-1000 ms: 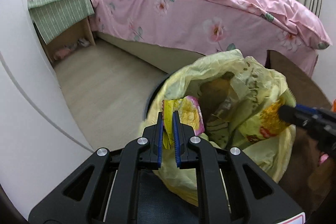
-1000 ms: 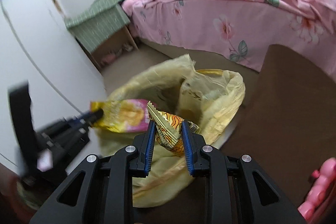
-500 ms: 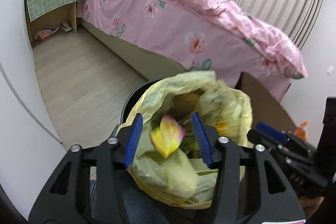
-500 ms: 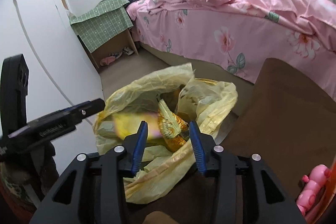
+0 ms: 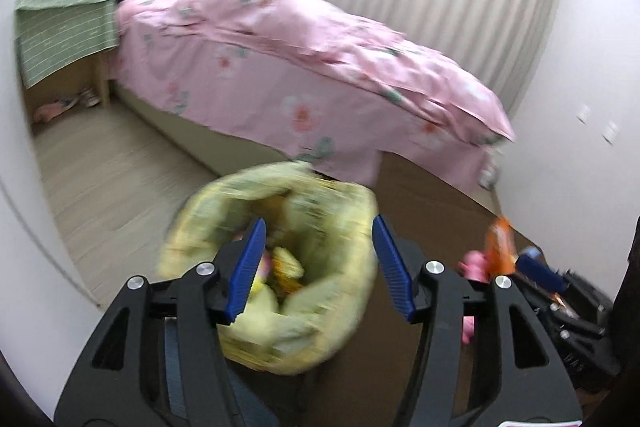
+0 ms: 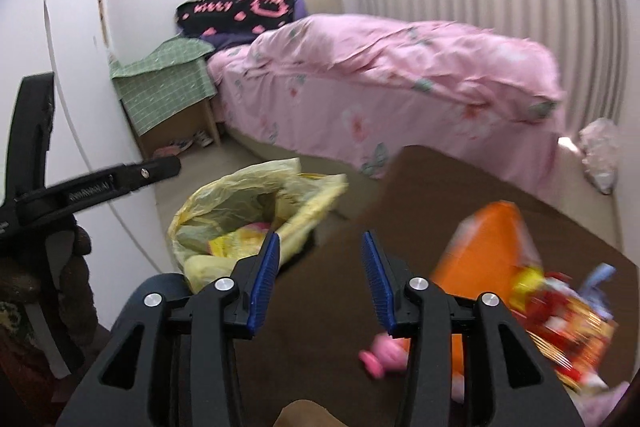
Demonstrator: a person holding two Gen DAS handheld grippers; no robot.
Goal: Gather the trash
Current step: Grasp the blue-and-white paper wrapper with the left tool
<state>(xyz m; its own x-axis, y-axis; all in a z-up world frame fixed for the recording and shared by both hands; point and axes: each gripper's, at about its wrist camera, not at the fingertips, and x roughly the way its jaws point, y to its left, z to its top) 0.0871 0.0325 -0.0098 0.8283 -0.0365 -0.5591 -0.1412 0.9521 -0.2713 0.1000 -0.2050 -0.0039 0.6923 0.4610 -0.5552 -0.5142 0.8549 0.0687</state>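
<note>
Yellow plastic bag (image 6: 240,211) lines the bin, ahead-left of our right claw (image 6: 320,279), holding crumpled wrappers (image 6: 240,241). Both claws, left claw (image 5: 320,267) too, have just been opening; nothing between them. Orange packet (image 6: 484,243) ahead-right on brown surface (image 6: 400,211): light, crinkly, slippery; we'd pinch its upper edge.

Open yellow trash bag (image 6: 240,203) holds pink-and-yellow wrappers (image 6: 236,241); orange snack packet (image 6: 486,247) lies on the brown surface

A brown counter (image 6: 460,195) is carrying an orange packet (image 6: 484,247), red snack wrappers (image 6: 560,315) and a pink toy (image 6: 380,351) at its near right. A yellow trash bag (image 6: 240,203) is sitting at its left edge.
</note>
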